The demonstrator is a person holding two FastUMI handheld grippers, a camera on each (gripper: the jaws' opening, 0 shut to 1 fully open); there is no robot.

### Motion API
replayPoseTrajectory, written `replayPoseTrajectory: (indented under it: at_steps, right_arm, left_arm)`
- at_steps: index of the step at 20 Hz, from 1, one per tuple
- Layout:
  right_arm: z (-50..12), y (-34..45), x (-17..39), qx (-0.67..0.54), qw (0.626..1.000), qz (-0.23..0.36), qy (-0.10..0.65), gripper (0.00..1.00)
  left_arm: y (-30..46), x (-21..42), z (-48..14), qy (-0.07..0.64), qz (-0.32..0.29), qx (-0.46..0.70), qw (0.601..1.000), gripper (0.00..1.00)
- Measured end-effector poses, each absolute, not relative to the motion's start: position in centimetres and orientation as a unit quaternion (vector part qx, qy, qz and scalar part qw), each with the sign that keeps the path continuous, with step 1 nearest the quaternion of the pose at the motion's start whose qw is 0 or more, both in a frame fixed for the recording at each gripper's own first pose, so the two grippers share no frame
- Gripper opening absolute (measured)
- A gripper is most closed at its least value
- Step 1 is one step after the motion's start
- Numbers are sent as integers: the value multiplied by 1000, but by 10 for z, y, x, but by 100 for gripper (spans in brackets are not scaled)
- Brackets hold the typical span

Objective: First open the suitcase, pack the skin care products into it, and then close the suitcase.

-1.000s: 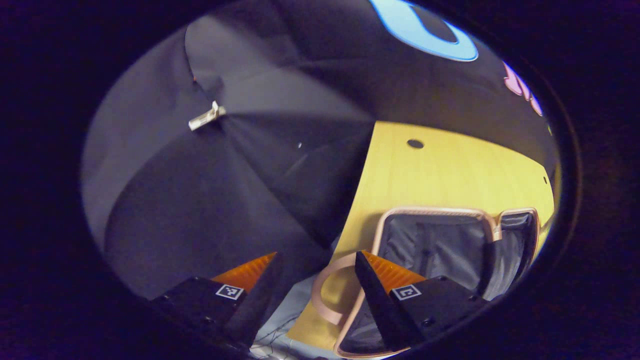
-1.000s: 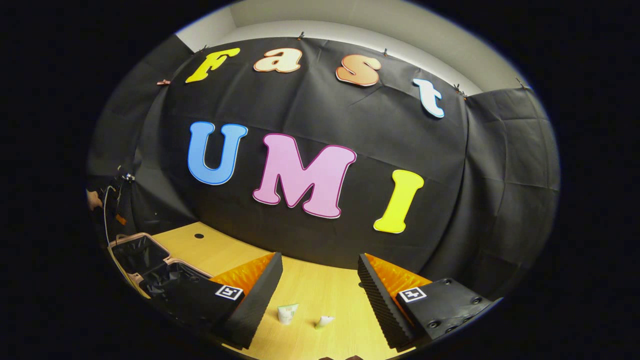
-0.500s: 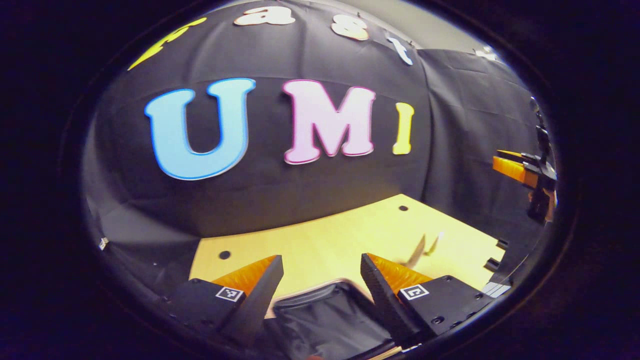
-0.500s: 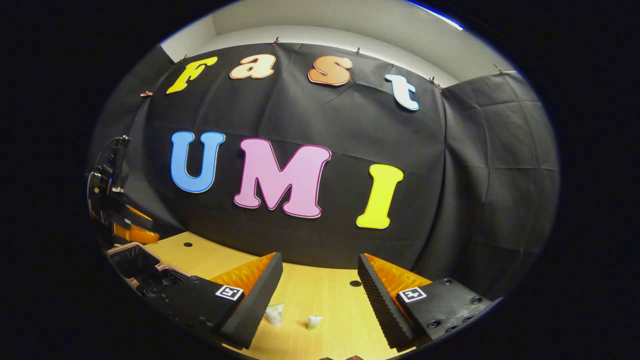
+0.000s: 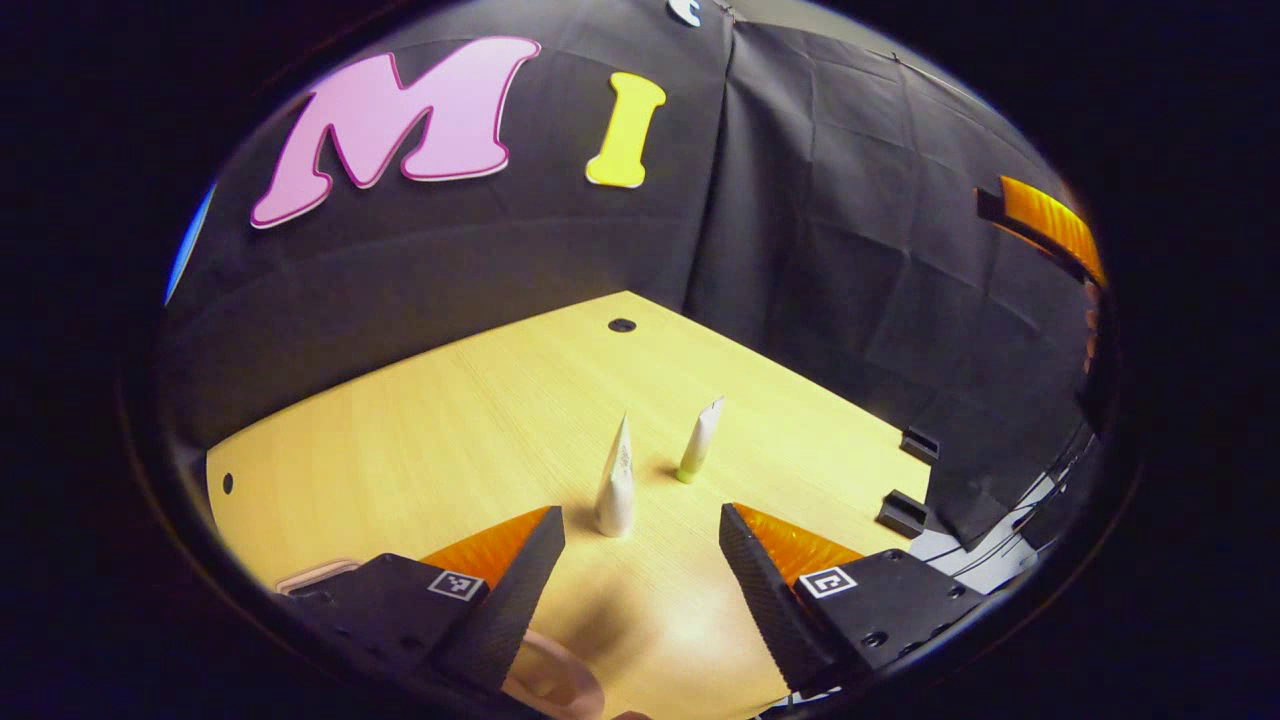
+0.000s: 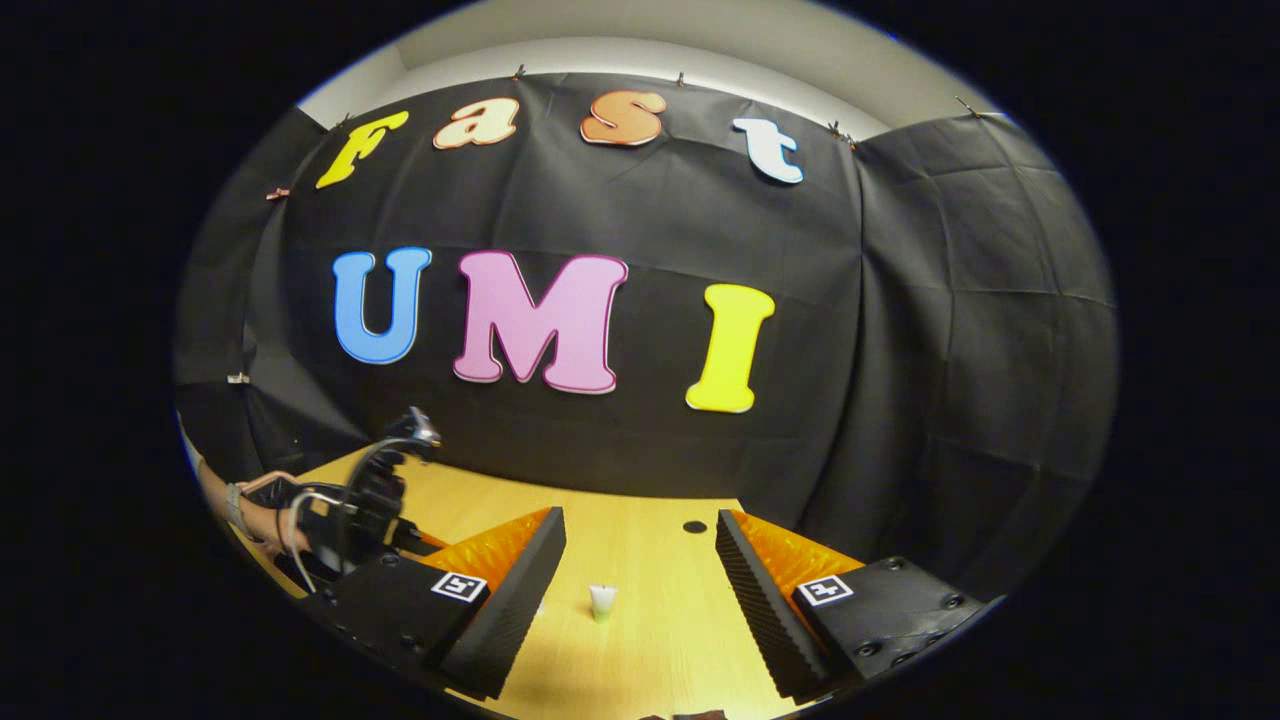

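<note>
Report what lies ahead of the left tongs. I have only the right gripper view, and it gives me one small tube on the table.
Observer: Two tubes stand on their caps there: a white tube and, farther off to its right, a green-capped tube.
Operator: Give me the left tongs' state.
Observer: The left tongs are open and empty, with the white tube just beyond the fingertips.
Operator: Locate the suitcase.
Observer: A pink rim, likely the suitcase's, peeks out by the left finger.

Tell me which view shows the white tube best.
The left gripper view: the white tube stands upright on the table, whole, beside the green-capped tube. In the right gripper view I cannot pick it out beside that gripper's finger.
</note>
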State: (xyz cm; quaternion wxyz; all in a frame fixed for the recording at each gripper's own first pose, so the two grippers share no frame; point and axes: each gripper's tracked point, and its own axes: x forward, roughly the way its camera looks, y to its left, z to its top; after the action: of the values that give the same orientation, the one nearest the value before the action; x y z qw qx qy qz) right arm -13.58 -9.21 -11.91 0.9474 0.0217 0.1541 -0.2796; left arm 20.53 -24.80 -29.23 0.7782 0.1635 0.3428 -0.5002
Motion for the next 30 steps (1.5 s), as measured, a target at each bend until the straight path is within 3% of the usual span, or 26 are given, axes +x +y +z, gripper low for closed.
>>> replayPoseTrajectory:
  at_steps: [7, 8, 10, 11, 15, 16, 22, 24, 25, 28, 30]
  right_arm:
    - [-170, -109, -173, 41, 937, -277, 210, 96]
    - [-181, -112, -173, 45, 937, -271, 218, 96]
    - [-210, -115, -170, 56, 936, -255, 237, 96]
    - [-225, -117, -166, 62, 936, -246, 243, 96]
    - [-297, -110, -125, 106, 938, -195, 268, 96]
    - [-316, -105, -110, 122, 937, -179, 274, 97]
    - [-434, -88, -54, 166, 913, -131, 348, 94]
    - [-455, -85, -37, 186, 907, -125, 355, 98]
    - [-465, -81, -32, 208, 900, -118, 364, 100]
    - [-476, -89, -26, 229, 885, -143, 380, 34]
    - [-451, -75, -21, 253, 885, -136, 367, 34]
  left_arm:
    - [-302, 242, -380, 365, -454, 216, 784, 99]
    - [-303, 253, -384, 360, -437, 228, 792, 93]
    - [-309, 263, -386, 367, -421, 222, 799, 34]
    - [-309, 261, -381, 370, -416, 221, 801, 37]
    - [-296, 245, -340, 358, -423, 209, 806, 26]
    - [-293, 236, -322, 352, -420, 205, 811, 28]
    - [-213, 190, -235, 370, -355, 154, 844, 26]
    - [-168, 180, -221, 387, -321, 146, 852, 22]
    - [-141, 176, -218, 398, -298, 147, 855, 26]
    - [-58, 164, -224, 444, -231, 143, 854, 25]
    - [-2, 159, -241, 487, -192, 139, 840, 26]
